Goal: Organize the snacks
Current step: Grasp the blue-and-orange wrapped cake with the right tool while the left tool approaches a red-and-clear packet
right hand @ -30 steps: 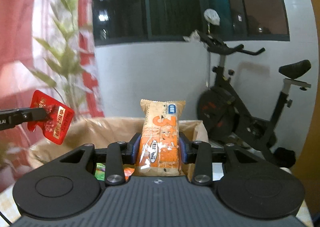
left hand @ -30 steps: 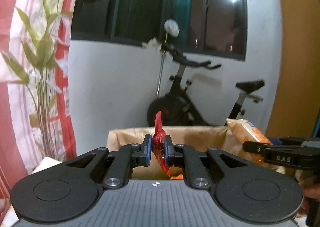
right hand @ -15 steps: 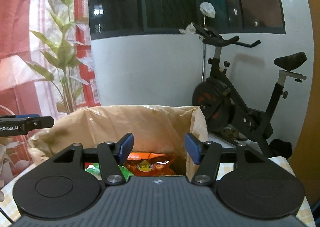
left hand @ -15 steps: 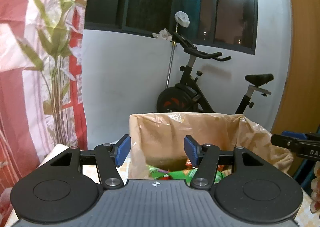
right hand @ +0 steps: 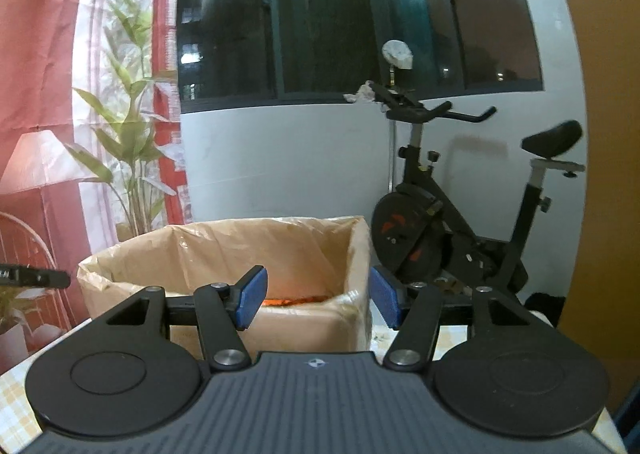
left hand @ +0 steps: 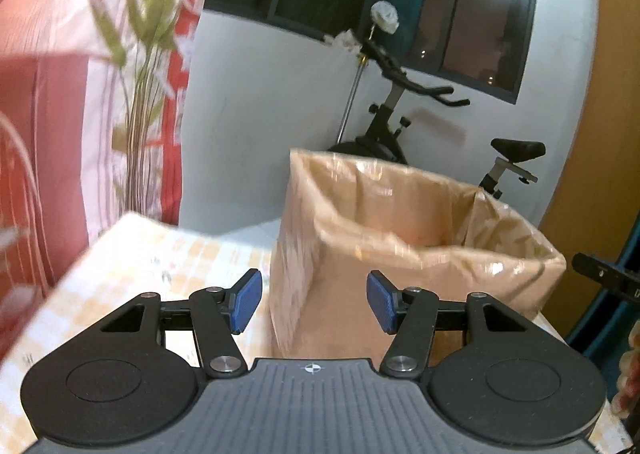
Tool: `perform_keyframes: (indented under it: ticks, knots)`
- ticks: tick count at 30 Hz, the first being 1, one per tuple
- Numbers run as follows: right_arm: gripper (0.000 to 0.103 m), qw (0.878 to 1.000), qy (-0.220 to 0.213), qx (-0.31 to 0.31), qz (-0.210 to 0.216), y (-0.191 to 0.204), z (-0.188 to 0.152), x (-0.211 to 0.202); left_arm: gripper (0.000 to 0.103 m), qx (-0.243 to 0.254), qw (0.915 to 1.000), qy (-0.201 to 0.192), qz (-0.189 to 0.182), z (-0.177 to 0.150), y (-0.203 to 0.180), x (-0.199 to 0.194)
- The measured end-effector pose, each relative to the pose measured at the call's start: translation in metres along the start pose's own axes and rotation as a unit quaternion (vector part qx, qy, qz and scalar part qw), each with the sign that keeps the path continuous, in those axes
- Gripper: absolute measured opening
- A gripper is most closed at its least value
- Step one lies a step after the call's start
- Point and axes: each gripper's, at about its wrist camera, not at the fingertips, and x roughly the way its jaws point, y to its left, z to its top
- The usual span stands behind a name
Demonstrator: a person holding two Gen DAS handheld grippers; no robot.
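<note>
A tan cardboard box (right hand: 296, 318) lined with translucent beige plastic stands on a pale yellow-checked worktop (left hand: 160, 254), beside a black exercise bike (right hand: 460, 221) and red-and-white striped curtain (right hand: 40, 53).

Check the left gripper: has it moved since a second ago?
Yes. The left gripper has pulled back and to the left of the lined cardboard box: it was over the box opening, now it faces the box's near corner from outside.

A cardboard box (right hand: 304, 328) wears a glossy, crinkled plastic liner (left hand: 420, 209); the tablecloth (left hand: 160, 266) looks matt.
</note>
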Motion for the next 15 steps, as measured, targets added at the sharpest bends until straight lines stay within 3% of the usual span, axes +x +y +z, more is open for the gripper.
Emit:
perform_keyframes:
  ticks: [7, 15]
  knots:
    - [0.06, 0.999, 0.046, 0.017, -0.003, 0.002, -0.036, -0.009, 0.06, 0.003, 0.9989, 0.047, -0.003, -0.037, -0.007, 0.011]
    - [0.06, 0.987, 0.156, 0.037, 0.019, 0.013, -0.083, -0.002, 0.06, -0.012, 0.9962, 0.086, 0.007, -0.069, -0.003, 0.013]
